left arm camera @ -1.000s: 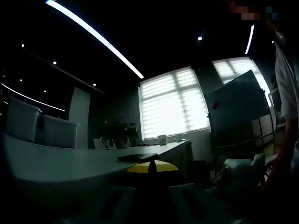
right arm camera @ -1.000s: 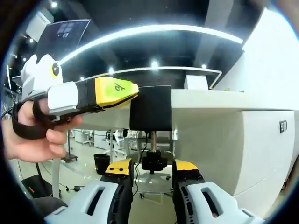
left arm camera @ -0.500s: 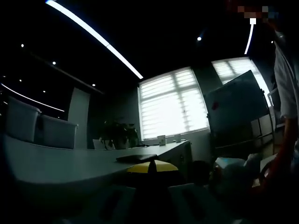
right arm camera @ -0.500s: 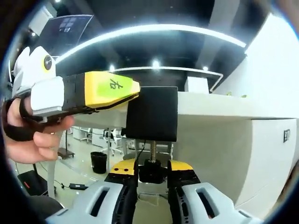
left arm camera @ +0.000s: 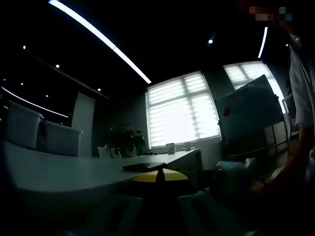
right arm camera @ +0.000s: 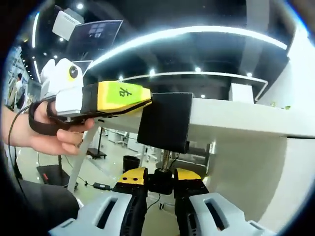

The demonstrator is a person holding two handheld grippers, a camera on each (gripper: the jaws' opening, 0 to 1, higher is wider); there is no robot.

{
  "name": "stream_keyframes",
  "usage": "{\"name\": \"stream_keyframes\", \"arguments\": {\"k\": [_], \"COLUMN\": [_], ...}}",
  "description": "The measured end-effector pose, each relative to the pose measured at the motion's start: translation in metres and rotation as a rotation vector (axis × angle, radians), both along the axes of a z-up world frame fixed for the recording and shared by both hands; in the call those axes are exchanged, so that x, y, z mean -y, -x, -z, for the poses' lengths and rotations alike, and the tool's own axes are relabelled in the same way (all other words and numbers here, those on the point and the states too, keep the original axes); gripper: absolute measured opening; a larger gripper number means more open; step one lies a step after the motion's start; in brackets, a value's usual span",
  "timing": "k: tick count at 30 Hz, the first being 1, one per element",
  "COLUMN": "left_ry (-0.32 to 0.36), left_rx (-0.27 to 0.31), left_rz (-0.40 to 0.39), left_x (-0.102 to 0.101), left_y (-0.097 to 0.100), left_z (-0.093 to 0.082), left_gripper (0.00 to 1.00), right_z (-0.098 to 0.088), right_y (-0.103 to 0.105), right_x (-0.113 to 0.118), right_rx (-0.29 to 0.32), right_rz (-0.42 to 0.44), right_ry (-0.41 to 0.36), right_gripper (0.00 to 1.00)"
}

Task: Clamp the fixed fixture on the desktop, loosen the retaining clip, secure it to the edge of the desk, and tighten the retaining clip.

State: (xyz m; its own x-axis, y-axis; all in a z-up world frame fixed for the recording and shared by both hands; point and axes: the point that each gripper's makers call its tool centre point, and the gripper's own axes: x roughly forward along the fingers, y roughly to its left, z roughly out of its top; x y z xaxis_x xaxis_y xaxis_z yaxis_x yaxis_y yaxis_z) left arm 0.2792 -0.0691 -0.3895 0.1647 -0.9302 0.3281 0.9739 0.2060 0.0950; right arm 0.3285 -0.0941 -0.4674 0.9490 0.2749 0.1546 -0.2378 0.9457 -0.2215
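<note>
The black fixture (right arm camera: 165, 122) sits over the edge of the white desk (right arm camera: 236, 115). Its threaded screw (right arm camera: 166, 158) hangs below and ends in a black knob (right arm camera: 161, 181). In the right gripper view my right gripper (right arm camera: 161, 176) is shut on that knob from below, yellow tips on either side. My left gripper (right arm camera: 146, 100), held by a hand (right arm camera: 54, 135), comes in from the left and is shut on the fixture's top. In the dim left gripper view my left gripper (left arm camera: 160, 176) shows its yellow tips together at the desk (left arm camera: 69, 172) edge, with the right gripper (left arm camera: 234, 174) low on the right.
A dark flat object (left arm camera: 144, 166) lies farther along the desk, with chairs (left arm camera: 44, 135) behind it and a whiteboard (left arm camera: 248, 110) by the bright window. The person's arm (left arm camera: 302, 142) is at the right. Open floor with office chairs (right arm camera: 110, 147) lies under the desk.
My right gripper rose to the knob and its jaws went from open to shut on it. The left gripper has kept its hold on the fixture. The right gripper view has tilted.
</note>
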Motion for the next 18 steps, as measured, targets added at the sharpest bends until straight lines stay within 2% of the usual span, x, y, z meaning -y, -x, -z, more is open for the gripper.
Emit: {"name": "stream_keyframes", "arguments": {"k": [6,8,10,13,18], "left_ry": [0.001,0.002,-0.002,0.0,-0.003], "left_rx": [0.002,0.002,0.003,0.0,0.003], "left_rz": [0.001,0.0,-0.002,0.0,-0.004], "left_x": [0.0,0.0,0.0,-0.001,0.0], "left_y": [-0.001,0.0,0.0,0.0,0.001], "left_z": [0.0,0.0,0.001,0.001,0.0], "left_gripper": [0.01,0.01,0.01,0.01,0.01], "right_z": [0.0,0.0,0.006,0.011,0.026], "right_y": [0.001,0.002,0.004,0.015,0.025], "right_x": [-0.003,-0.002,0.003,-0.004,-0.01], "right_rx": [-0.003,-0.003,-0.041,-0.038,-0.057], "right_rz": [-0.02,0.012,0.076,0.115,0.225], "right_ry": [-0.004,-0.022,-0.013,-0.034,-0.007], "right_gripper": [0.2,0.22,0.27,0.31,0.35]}}
